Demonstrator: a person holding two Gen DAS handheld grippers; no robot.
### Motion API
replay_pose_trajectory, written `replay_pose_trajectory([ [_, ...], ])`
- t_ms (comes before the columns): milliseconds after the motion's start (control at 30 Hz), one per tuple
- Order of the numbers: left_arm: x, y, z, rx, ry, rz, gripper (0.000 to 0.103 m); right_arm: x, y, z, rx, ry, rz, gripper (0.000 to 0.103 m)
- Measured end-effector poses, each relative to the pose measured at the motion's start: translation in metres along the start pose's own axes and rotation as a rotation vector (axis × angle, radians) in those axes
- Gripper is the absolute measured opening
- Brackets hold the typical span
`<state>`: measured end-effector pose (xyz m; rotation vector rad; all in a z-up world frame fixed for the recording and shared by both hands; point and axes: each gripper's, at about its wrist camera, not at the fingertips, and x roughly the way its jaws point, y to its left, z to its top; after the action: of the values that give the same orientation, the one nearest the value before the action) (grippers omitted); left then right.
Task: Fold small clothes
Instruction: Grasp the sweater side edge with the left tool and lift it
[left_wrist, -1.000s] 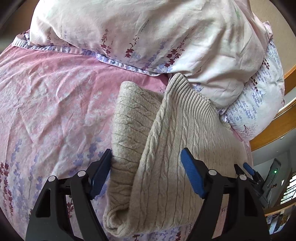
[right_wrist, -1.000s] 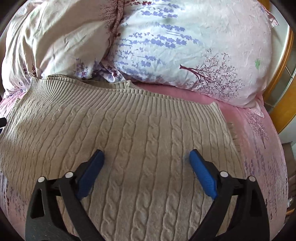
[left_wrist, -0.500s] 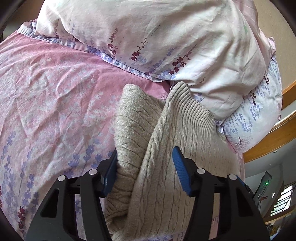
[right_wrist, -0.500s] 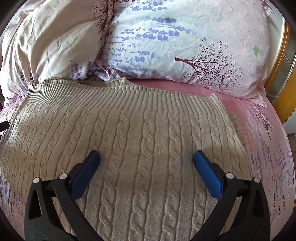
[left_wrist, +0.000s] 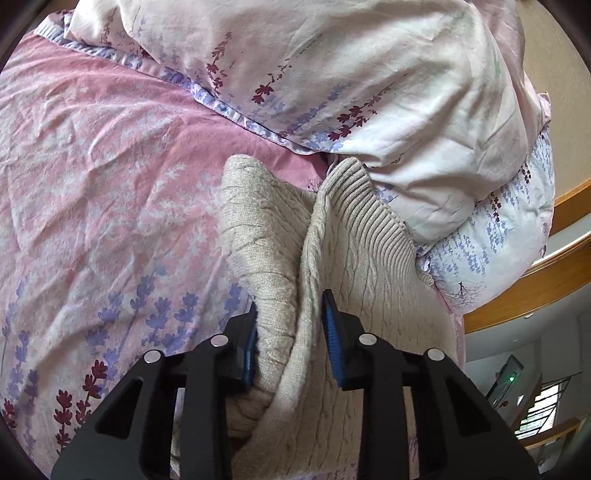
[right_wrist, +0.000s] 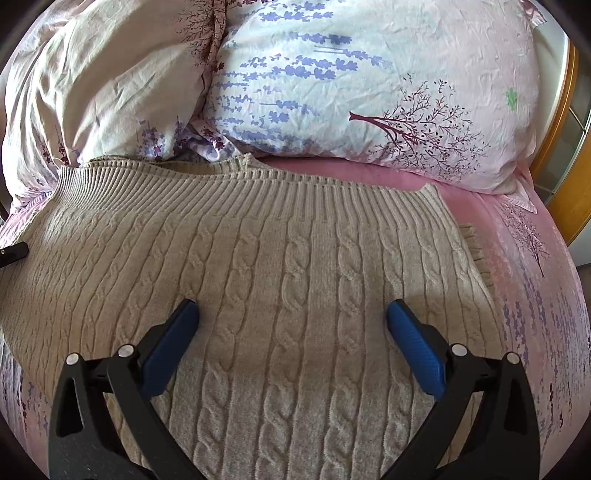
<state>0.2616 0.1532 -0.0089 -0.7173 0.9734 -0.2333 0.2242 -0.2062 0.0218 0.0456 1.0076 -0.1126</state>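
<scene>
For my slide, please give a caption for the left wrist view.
Left gripper shut on a fold of beige cable-knit sweater on a pink floral bedsheet.

We see a beige sweater (right_wrist: 280, 266) of thick matt wool-like knit, cabled over the body and ribbed along its hem. Under it lies a pink bedsheet (left_wrist: 92, 155) of thin, creased, matt printed cloth. The pillows (right_wrist: 369, 81) wear the same crinkled floral cotton. Each gripper (right_wrist: 291, 325) looks like matt black plastic with textured blue pads (right_wrist: 413, 347) and small shiny metal pins. The bed frame (left_wrist: 517, 299) is smooth, glossy varnished wood.
</scene>
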Motion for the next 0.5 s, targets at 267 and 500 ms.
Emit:
replay_pose_trajectory([
  [267, -0.016, -0.014, 0.001, 0.0, -0.011, -0.205, 0.018, 0.001, 0.0, 0.0, -0.001, 0.001, 0.001, 0.101],
  [500, -0.024, -0.079, -0.011, 0.059, -0.021, -0.403, 0.017, 0.001, 0.002, 0.0, -0.015, 0.001, 0.011, 0.101],
])
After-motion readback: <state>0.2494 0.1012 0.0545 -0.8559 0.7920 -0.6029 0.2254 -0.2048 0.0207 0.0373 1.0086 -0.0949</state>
